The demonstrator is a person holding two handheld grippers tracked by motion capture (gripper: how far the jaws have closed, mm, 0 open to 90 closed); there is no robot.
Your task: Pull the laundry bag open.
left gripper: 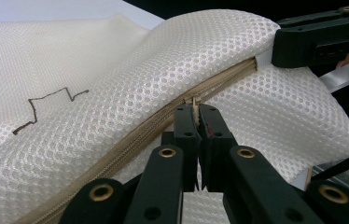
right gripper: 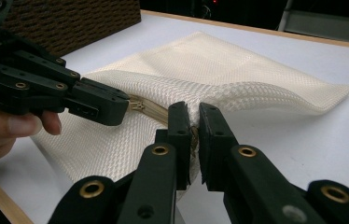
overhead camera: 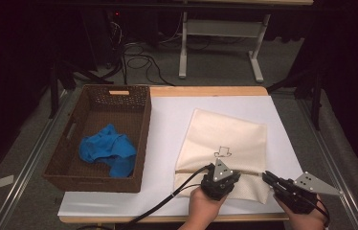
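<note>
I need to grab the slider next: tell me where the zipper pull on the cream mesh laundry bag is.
In the left gripper view the zipper pull sits pinched between the left gripper jaws, on the beige zipper of the cream mesh laundry bag.

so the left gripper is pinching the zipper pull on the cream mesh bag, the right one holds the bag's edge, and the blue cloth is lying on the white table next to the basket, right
Not quite: the blue cloth lies inside the brown wicker basket, not beside it, as the high view shows. The rest holds: the left gripper pinches the zipper pull on the cream mesh bag, and the right gripper holds the bag's edge.
</note>
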